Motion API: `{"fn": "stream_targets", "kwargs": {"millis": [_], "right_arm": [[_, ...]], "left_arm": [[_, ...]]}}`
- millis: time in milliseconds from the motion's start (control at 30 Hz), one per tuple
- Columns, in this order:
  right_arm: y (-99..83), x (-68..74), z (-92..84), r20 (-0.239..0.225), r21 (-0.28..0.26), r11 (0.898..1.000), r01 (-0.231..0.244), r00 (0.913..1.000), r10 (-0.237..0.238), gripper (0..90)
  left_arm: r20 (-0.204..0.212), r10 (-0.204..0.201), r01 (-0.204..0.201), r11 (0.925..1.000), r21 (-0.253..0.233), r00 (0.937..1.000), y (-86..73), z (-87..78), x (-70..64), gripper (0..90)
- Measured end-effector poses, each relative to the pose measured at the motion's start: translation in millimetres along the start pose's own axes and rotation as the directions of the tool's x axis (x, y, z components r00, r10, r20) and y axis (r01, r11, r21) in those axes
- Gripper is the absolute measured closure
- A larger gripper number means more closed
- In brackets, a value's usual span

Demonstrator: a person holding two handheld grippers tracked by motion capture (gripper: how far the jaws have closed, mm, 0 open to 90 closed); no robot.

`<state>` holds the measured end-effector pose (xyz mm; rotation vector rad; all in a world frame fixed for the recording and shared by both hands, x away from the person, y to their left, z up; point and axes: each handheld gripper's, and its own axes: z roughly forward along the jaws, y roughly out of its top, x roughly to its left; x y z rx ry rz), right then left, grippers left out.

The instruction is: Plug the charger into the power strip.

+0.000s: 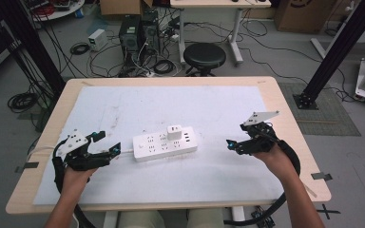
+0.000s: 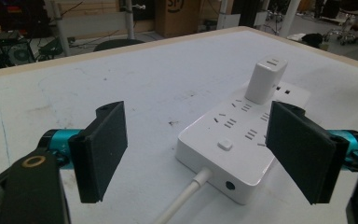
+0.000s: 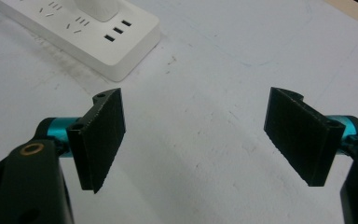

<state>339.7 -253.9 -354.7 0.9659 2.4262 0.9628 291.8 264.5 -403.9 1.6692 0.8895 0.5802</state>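
Workshop clutter of cables, a black stool (image 1: 204, 56) and cardboard boxes lies beyond the desk (image 1: 285, 123), whose top is covered by a white mat (image 1: 171, 102). From the high view, the power strip (image 1: 164, 143) lies near the middle of the mat with a white adapter (image 1: 174, 132) plugged upright into its far row; my left gripper (image 1: 108, 143) sits just beside the strip's cable end, and my right gripper (image 1: 232, 144) waits a little apart from the opposite end. Both hold nothing. I judge the step in hand to be the approach: steady the strip on one side, then take the adapter. From the left gripper view, my jaws stand wide apart and empty, bracketing the near end of the strip, where the switch button (image 2: 225, 144) and the white cable (image 2: 186, 198) leave the housing; the next move calls for advancing and closing across the body without pinching the cable. From the right gripper view, my jaws are likewise spread wide with bare mat between them; the strip's corner (image 3: 121, 56) lies ahead and to the left, so I must turn toward it and rise to adapter height. The adapter is cut off by the top edge in that view, its prongs are hidden in the socket, and where the cable runs past the mat cannot be made out.
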Motion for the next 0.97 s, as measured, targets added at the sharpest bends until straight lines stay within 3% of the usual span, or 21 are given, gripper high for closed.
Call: {"fn": "stream_targets", "kwargs": {"millis": [300, 967], "right_arm": [[-11.6, 4.3, -1.7, 0.029, -0.044, 0.999, -0.026, 0.9992, 0.027, 20.9], [-24.9, 4.3, -1.8, 0.037, -0.068, 0.996, -0.058, 0.9975, 0.061, 20.9]], "left_arm": [[0.001, 0.005, -0.005, 1.0, -0.003, 1.0, 1.7, -1.6, -1.3, 20.7], [0.002, 0.005, -0.005, 1.0, -0.003, 1.0, 1.4, -2.4, -0.6, 20.7]]}}
